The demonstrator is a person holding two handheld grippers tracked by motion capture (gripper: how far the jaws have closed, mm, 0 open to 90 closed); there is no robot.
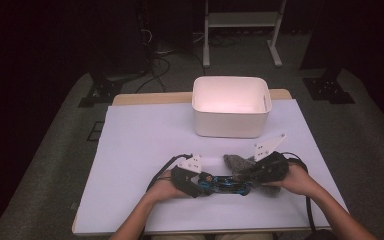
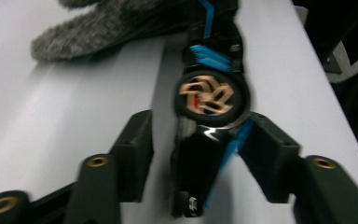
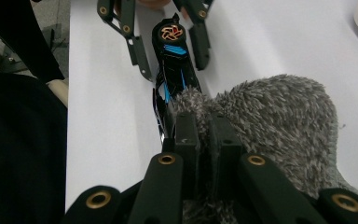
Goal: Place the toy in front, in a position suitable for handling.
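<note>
My right tongs (image 3: 204,135) were pinched tight on the fuzzy grey sock (image 3: 279,121). My left tongs (image 2: 198,140) stood half open around the black and blue toy (image 2: 212,98), not squeezing it. Both things lay in front of the white bin (image 1: 230,106), not yet dropped in.

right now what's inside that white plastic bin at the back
The white plastic bin shows only bare, brightly lit inner walls and part of its floor; nothing visible inside. Its near wall hides the front strip of the floor, so a small flat item there could not be seen.
</note>
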